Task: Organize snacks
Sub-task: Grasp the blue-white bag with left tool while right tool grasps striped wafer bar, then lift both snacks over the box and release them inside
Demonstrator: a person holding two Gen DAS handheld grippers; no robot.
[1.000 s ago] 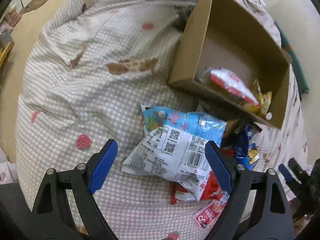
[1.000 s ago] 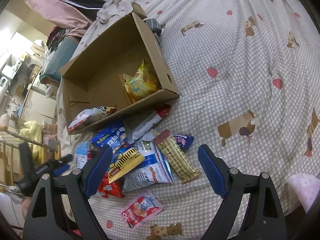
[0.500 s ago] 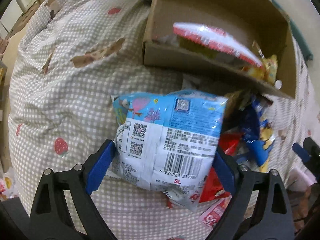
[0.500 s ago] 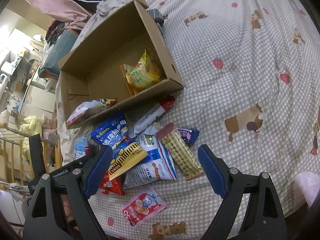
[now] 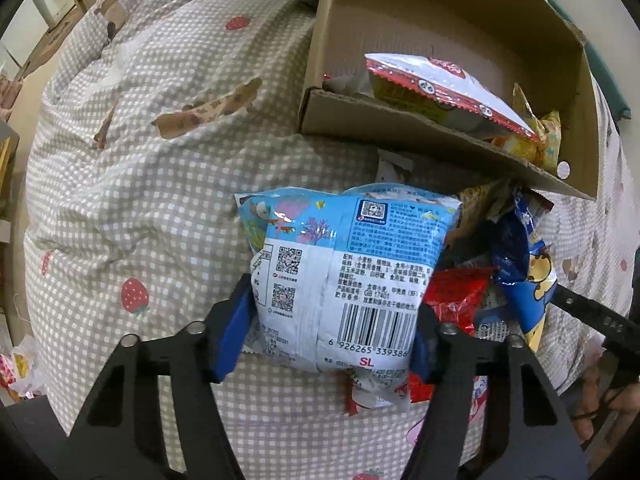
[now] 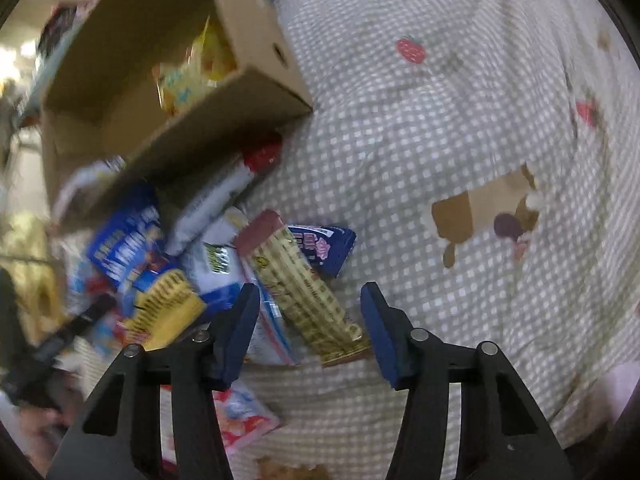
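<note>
My left gripper (image 5: 328,328) is shut on a blue and white snack bag (image 5: 344,272), holding it just in front of the cardboard box (image 5: 400,136). The box holds a red and white bag (image 5: 440,88) and yellow packets (image 5: 536,140). My right gripper (image 6: 310,328) is open, its jaws either side of a long tan checked snack bar (image 6: 308,292) lying on the quilt. The box also shows in the right wrist view (image 6: 224,92) with a yellow packet (image 6: 192,76) inside.
Several loose snacks lie in a pile in front of the box: a dark blue bag (image 6: 124,248), a yellow striped pack (image 6: 168,312), a small purple pack (image 6: 324,248), a red pack (image 5: 456,296). All rest on a checked strawberry quilt (image 6: 440,160).
My left gripper has closed on the blue and white bag and lifted it toward the box. My right gripper has dropped down over the tan bar and narrowed; its view is blurred from motion.
</note>
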